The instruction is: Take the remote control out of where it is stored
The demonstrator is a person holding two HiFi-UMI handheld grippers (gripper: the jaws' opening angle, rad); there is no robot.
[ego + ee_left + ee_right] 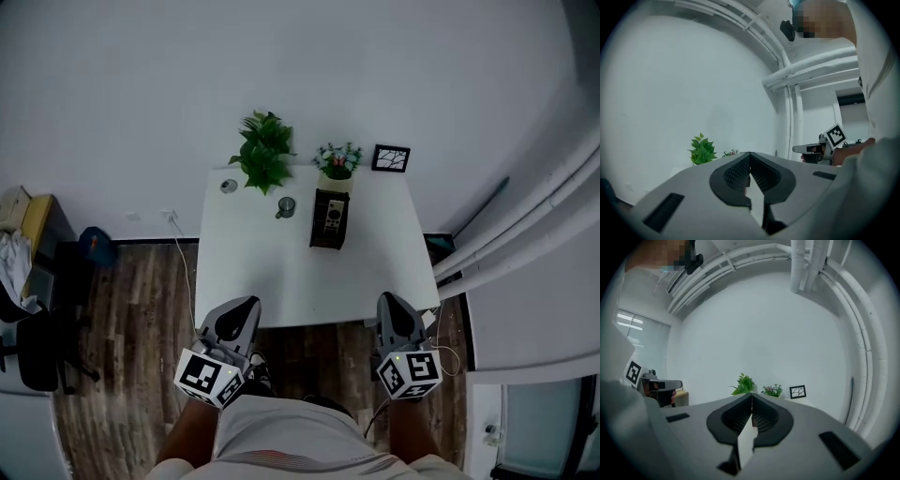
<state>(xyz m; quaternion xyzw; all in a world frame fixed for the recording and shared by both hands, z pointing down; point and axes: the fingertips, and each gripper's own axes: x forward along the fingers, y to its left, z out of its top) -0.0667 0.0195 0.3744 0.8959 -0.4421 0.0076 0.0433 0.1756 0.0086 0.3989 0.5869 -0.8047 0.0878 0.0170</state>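
Remote control [331, 217] sits in a dark holder [325, 241] near the far edge of the table [281, 281]; left gripper [245, 304] and right gripper [390, 300] closed, empty.

Grey moulded-plastic left gripper [246, 305] and right gripper [392, 302]: black ribbed pads [736, 174], each carrying a black-and-white square-marker cube [211, 377]. Person: pale garment [281, 427], thin red stripe.

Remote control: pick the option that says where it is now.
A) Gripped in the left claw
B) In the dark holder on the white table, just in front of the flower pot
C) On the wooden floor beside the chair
B: the head view shows the remote control in the dark holder on the white table, in front of the flower pot.
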